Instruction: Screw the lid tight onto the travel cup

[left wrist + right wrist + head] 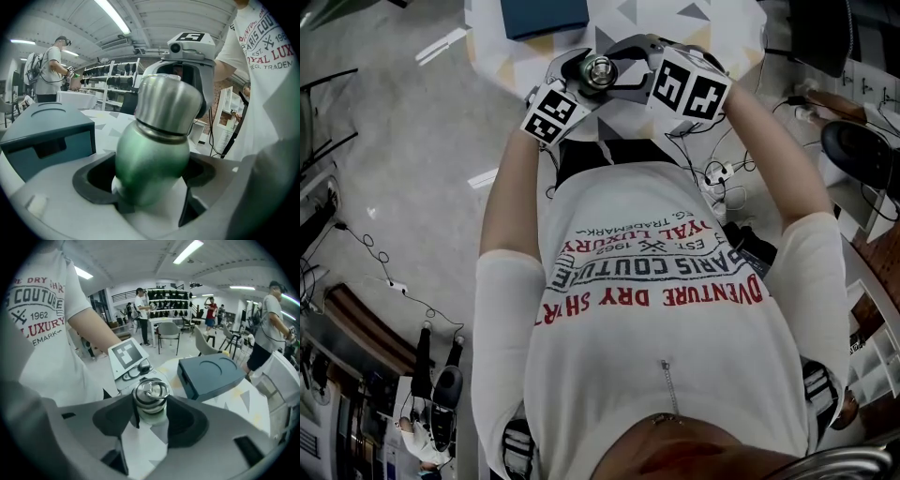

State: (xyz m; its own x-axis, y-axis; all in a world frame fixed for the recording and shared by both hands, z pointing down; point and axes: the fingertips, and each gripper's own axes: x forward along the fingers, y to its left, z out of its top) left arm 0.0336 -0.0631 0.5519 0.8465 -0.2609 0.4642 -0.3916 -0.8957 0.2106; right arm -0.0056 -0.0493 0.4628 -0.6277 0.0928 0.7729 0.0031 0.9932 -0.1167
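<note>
The green travel cup [150, 159] leans up and to the right in the left gripper view, with its steel lid [168, 108] on top. My left gripper [150, 187] is shut on the cup's green body, with a pad against each side. In the right gripper view the lid [151, 392] shows from above, its ring handle on top. My right gripper [151, 420] is closed around it, and both pads look to touch its sides. In the head view both grippers meet at the cup [598, 70] in front of the person's chest, the left gripper [581, 82] left of it and the right gripper [628, 70] right of it.
A blue-grey box [211, 373] sits on the patterned table [712, 28] just beyond the cup. Cables and a power strip [717, 173] lie on the floor to the right. Other people [140, 315], chairs and shelves stand further back.
</note>
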